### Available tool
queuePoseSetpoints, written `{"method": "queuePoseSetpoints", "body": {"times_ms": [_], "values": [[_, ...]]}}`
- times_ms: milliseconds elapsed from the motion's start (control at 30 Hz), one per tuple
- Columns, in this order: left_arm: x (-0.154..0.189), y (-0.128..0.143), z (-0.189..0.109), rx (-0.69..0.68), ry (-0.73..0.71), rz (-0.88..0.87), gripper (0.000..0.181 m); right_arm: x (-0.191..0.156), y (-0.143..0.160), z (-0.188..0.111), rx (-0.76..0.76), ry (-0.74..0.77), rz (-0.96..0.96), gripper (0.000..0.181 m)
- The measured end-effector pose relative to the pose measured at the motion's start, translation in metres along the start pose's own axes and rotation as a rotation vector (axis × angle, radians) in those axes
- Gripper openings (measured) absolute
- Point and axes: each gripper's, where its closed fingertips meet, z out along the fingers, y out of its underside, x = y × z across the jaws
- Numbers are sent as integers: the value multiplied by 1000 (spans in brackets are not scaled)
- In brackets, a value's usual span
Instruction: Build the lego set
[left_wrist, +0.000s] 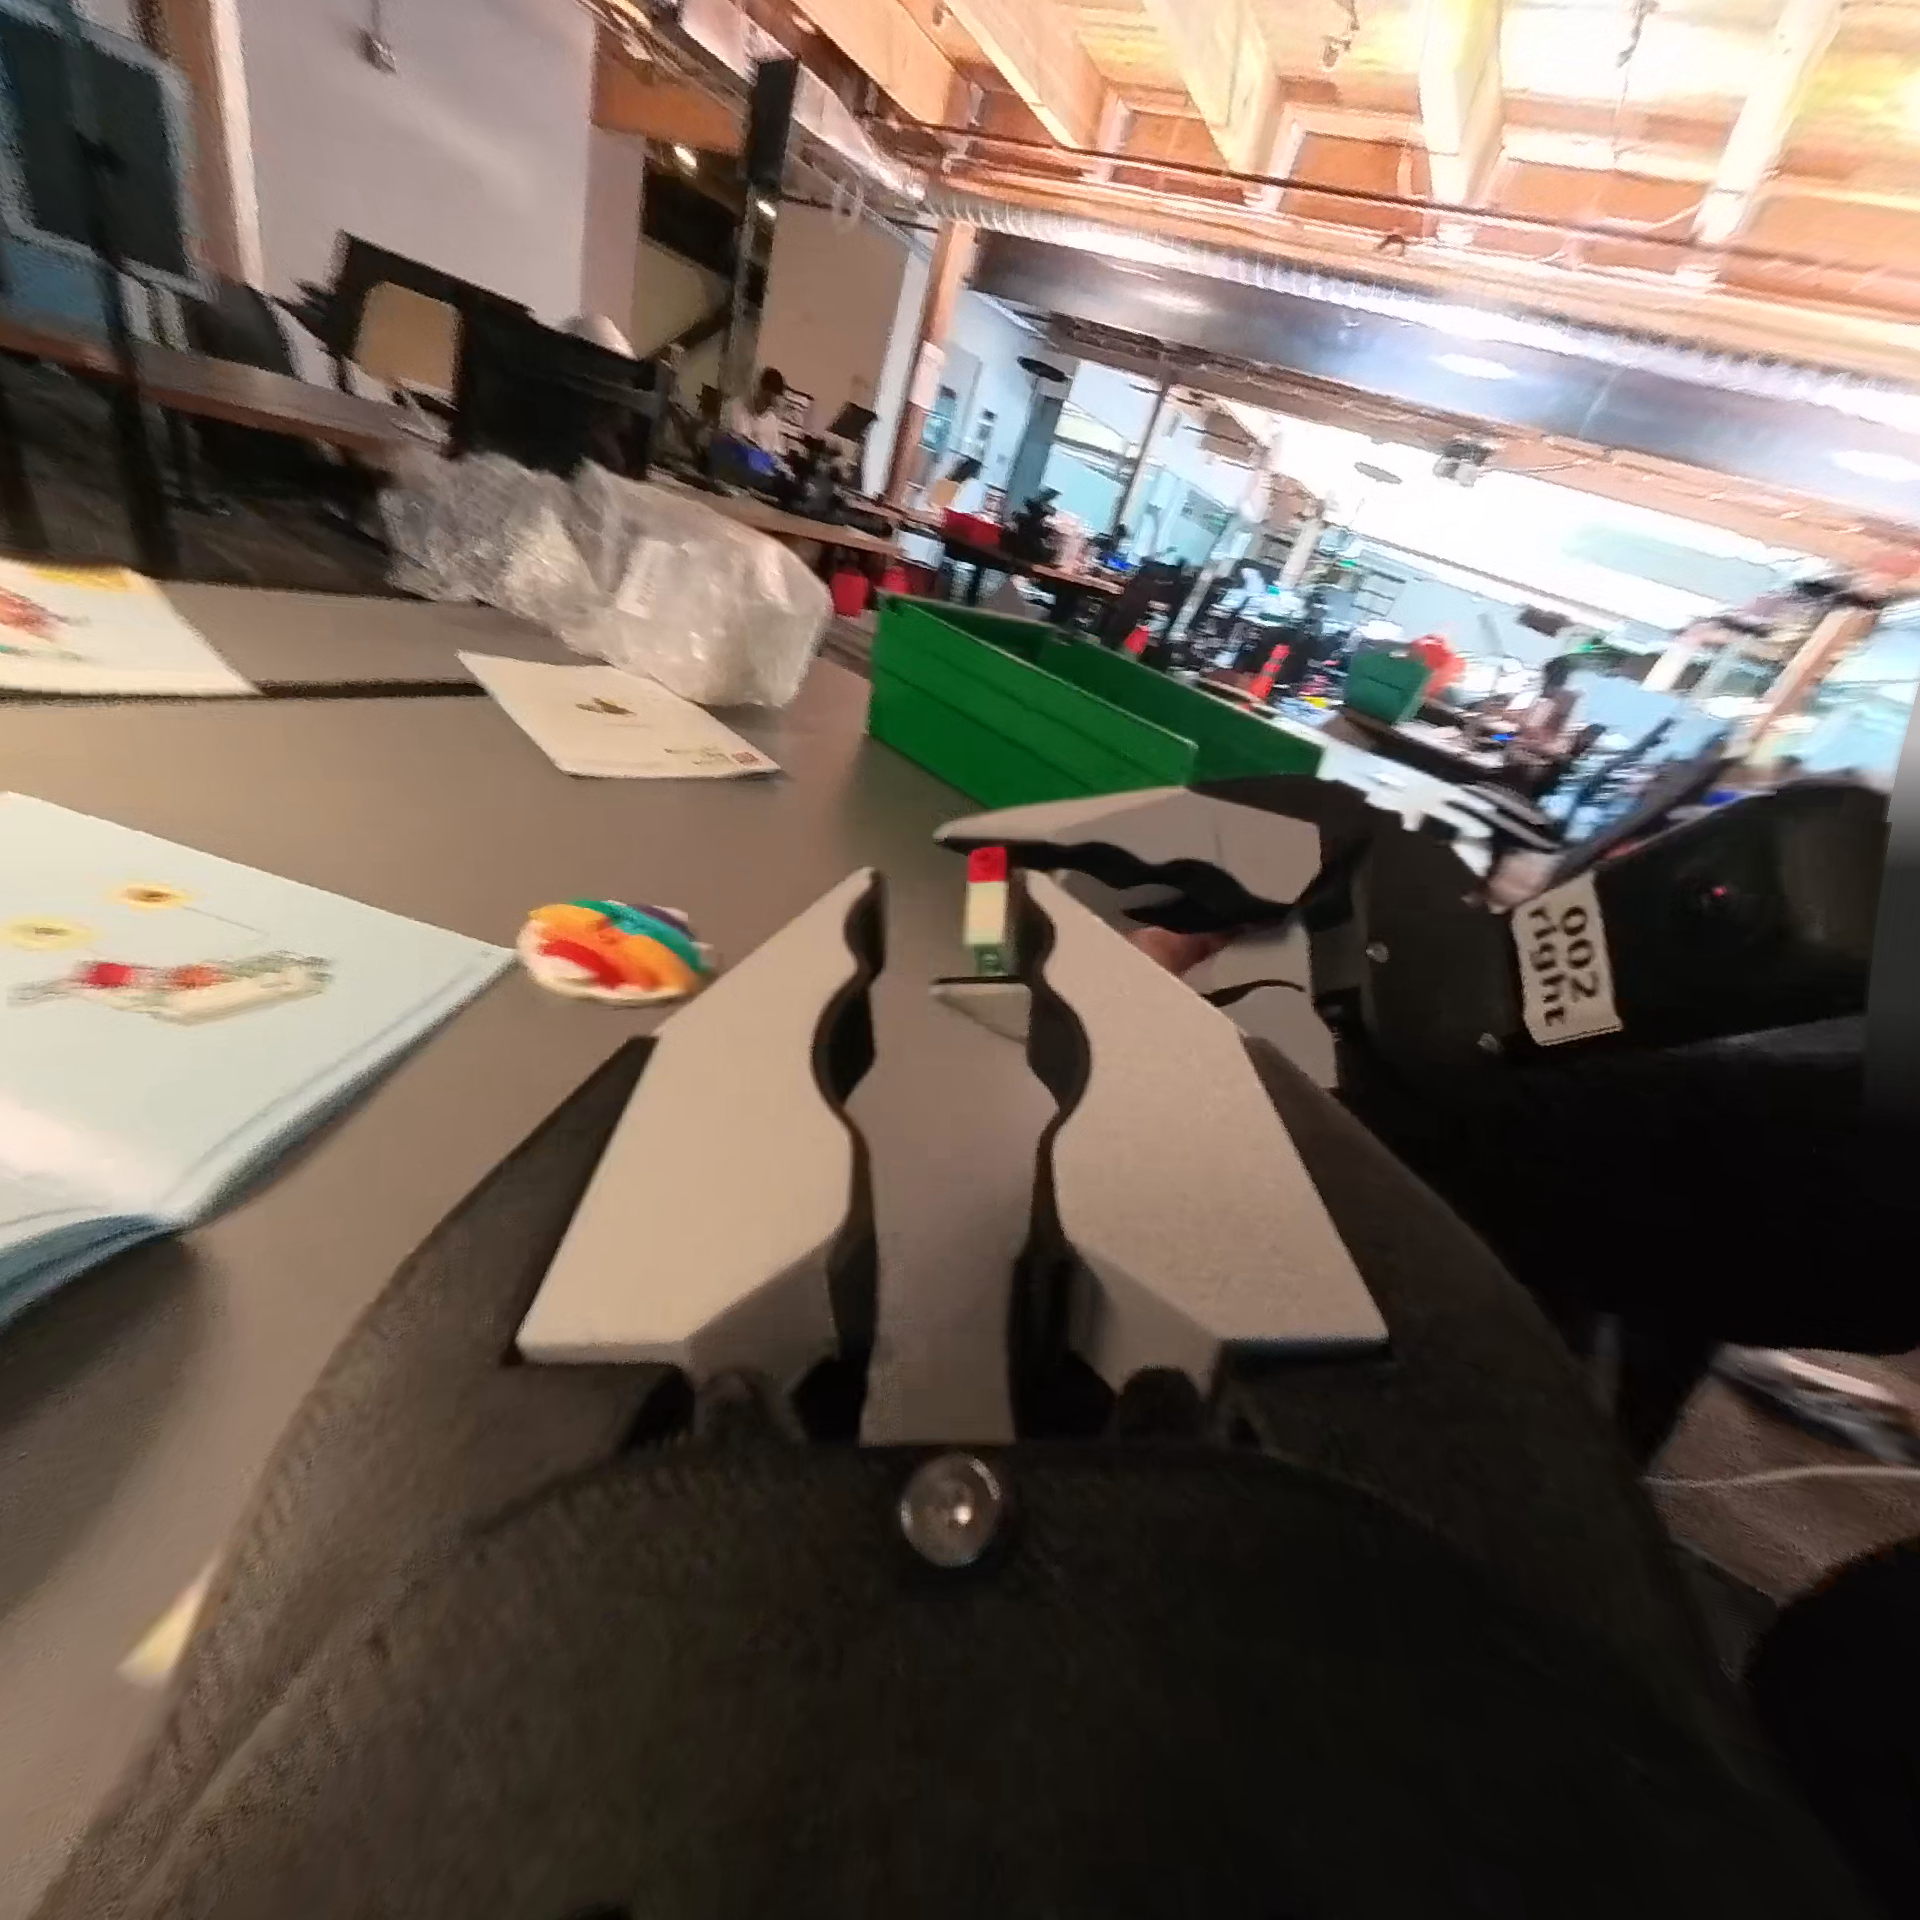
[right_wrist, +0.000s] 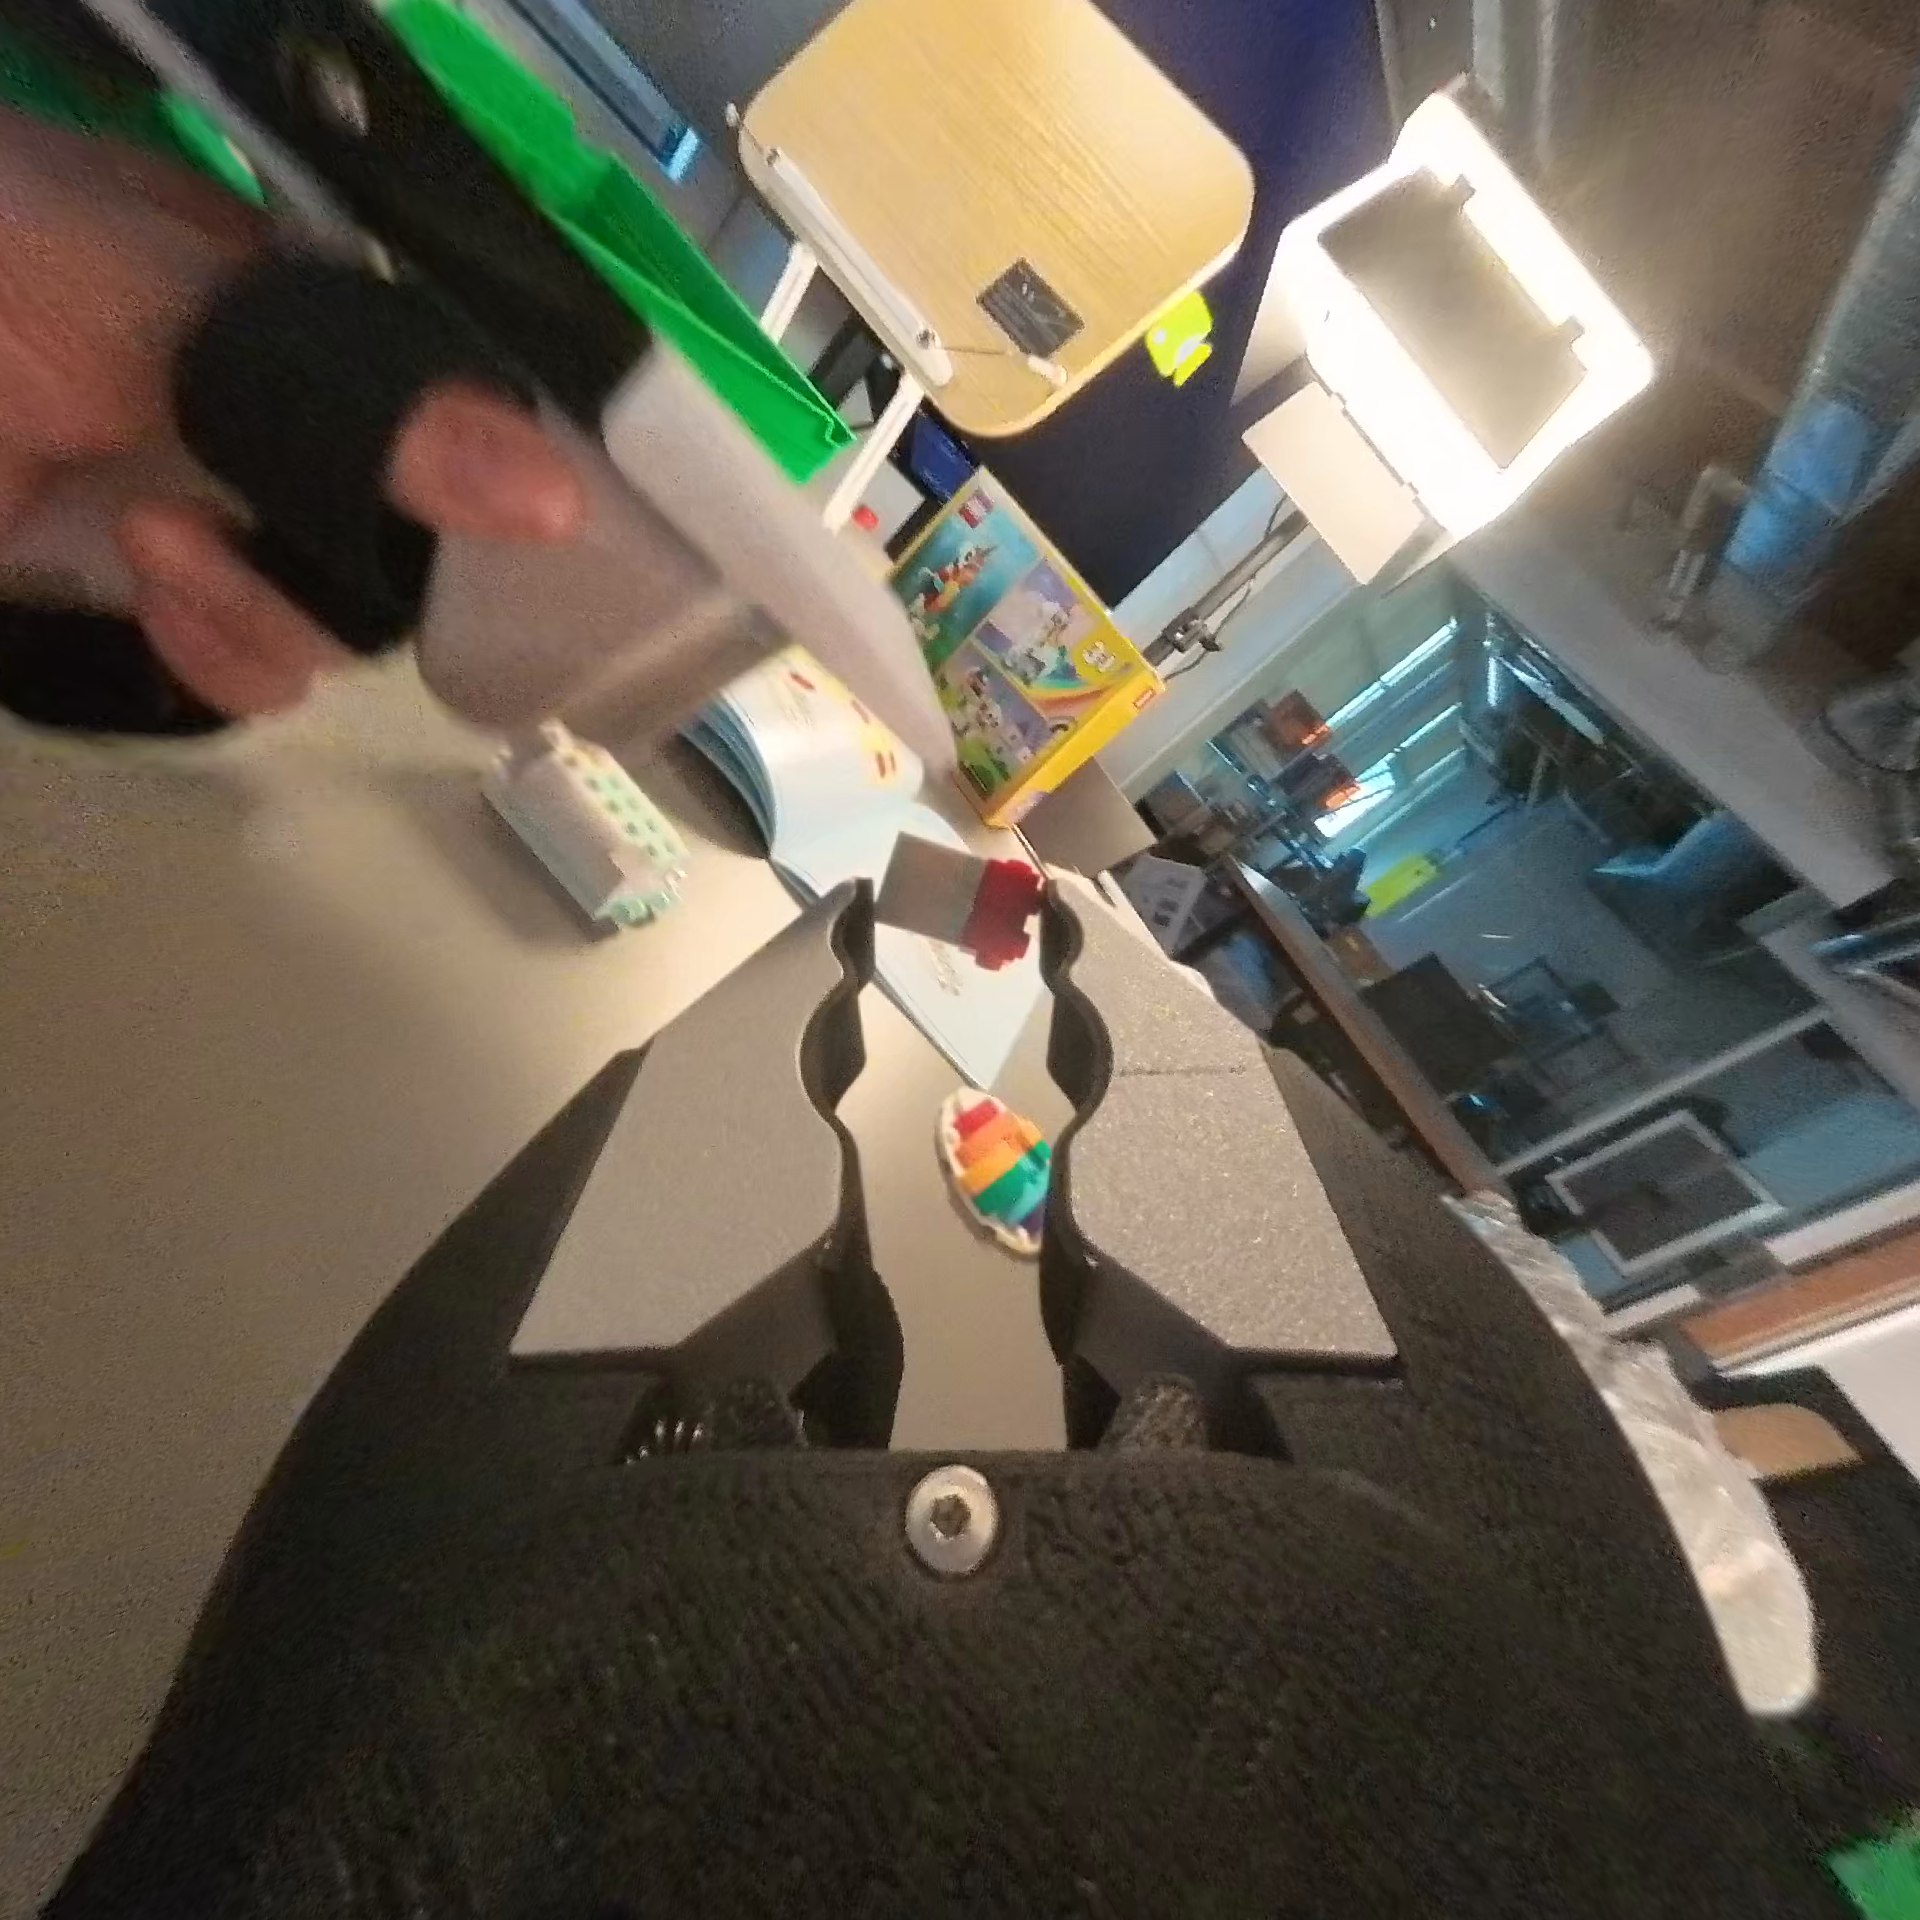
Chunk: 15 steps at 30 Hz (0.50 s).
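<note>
A small brick stack (left_wrist: 985, 914), red on top, white, green at the bottom, is clamped end to end between the fingers of my right gripper (left_wrist: 951, 912), above the grey table (left_wrist: 364, 790). My left gripper (left_wrist: 948, 885) is open with its fingers on either side of the stack, which sits close to its right finger. In the right wrist view my right gripper (right_wrist: 954, 899) has the stack's red end (right_wrist: 1003, 914) against its right finger. One left finger (right_wrist: 925, 899) covers the rest of the stack. A rainbow brick piece (left_wrist: 613, 951) on a white round base lies on the table.
An open instruction booklet (left_wrist: 156, 987) lies at the left, with a smaller booklet (left_wrist: 613, 717) and plastic bags (left_wrist: 644, 582) behind it. A green bin (left_wrist: 1018, 707) stands at the back. A white and mint brick assembly (right_wrist: 592, 821) and the yellow set box (right_wrist: 1029, 665) are on the table. My left and right fingertips are right by each other. The rainbow brick piece (left_wrist: 613, 951) is about 15 cm from both grippers' fingertips.
</note>
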Motion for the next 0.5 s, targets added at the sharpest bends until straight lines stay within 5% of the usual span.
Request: {"method": "queuePoseSetpoints", "body": {"times_ms": [300,500], "values": [[-54,-36,-112,112,-438,455,37,-13,7,13,62,-149,211,30],[-66,-37,-133,130,-508,529,36,-23,-7,41,150,-192,115,30]]}}
